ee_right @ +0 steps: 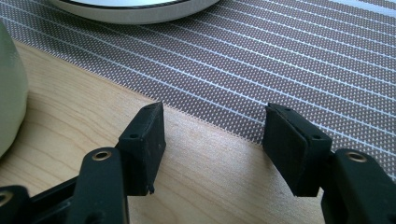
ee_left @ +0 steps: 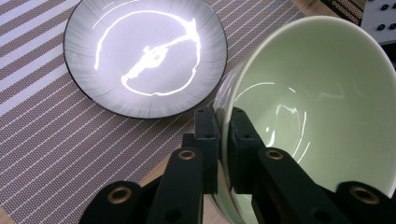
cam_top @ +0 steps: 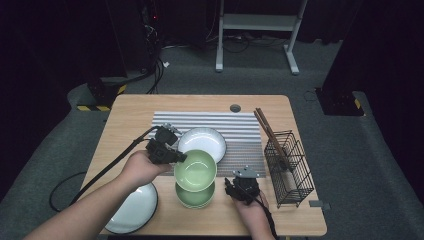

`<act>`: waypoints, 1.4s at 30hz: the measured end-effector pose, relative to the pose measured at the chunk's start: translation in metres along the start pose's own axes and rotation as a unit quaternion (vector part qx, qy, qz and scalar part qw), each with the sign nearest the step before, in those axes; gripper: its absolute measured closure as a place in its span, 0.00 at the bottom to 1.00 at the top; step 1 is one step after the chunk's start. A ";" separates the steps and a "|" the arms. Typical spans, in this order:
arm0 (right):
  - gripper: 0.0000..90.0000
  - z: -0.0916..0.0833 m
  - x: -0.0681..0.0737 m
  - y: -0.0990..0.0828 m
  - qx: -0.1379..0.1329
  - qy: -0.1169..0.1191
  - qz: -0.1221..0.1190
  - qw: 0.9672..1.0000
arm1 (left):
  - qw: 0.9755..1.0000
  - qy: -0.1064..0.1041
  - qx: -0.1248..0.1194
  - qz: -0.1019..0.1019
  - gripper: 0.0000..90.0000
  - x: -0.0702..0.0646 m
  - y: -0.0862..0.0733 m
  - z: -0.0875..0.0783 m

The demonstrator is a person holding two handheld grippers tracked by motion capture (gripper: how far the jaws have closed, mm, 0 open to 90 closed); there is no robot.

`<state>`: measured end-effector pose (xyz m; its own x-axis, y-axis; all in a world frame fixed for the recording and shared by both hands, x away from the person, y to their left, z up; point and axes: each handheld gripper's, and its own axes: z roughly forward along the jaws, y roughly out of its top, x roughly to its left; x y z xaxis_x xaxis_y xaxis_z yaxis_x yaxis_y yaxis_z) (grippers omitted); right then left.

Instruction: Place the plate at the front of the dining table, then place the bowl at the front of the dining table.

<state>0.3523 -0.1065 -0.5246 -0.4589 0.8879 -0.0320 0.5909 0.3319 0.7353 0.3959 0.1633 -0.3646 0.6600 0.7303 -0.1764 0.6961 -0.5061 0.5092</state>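
My left gripper (cam_top: 176, 156) is shut on the rim of a pale green bowl (cam_top: 196, 170), held tilted above another green bowl (cam_top: 194, 198) on the wooden table (cam_top: 130, 112). In the left gripper view the two black pads pinch the green bowl (ee_left: 308, 107) wall at its left edge, left gripper (ee_left: 223, 122). A grey-rimmed white plate (cam_top: 205, 140) lies on the striped placemat (cam_top: 240, 125) just behind; the same plate (ee_left: 144, 51) glares in the left gripper view. My right gripper (cam_top: 233, 189) rests low at the front right, and in its own view the right gripper (ee_right: 212, 123) stands open over bare wood at the mat's edge.
A second grey plate (cam_top: 134, 210) sits at the table's front left. A black wire basket (cam_top: 290, 167) with brown chopsticks (cam_top: 267, 131) stands at the right. Cables trail off the left side. A white frame stands on the floor beyond.
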 end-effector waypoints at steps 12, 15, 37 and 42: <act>0.43 0.000 0.000 0.000 0.000 0.000 0.000 1.000 | 1.000 -0.007 -0.016 -0.007 0.93 0.005 0.003 -0.006; 0.43 0.000 0.000 0.000 0.000 0.000 0.000 1.000 | 1.000 -0.007 -0.018 -0.012 0.93 0.006 0.003 -0.007; 0.43 0.000 0.000 0.000 0.000 -0.001 -0.002 1.000 | 0.998 0.003 -0.052 -0.044 0.93 0.028 0.016 -0.006; 0.43 0.000 0.000 0.000 0.000 -0.002 -0.001 1.000 | 0.998 0.007 -0.052 -0.046 0.93 0.033 0.019 0.001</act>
<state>0.3523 -0.1064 -0.5246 -0.4574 0.8885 -0.0365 0.5898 0.3338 0.7353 0.4312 0.1778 -0.3613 0.5894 0.7787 -0.2150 0.7203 -0.3860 0.5763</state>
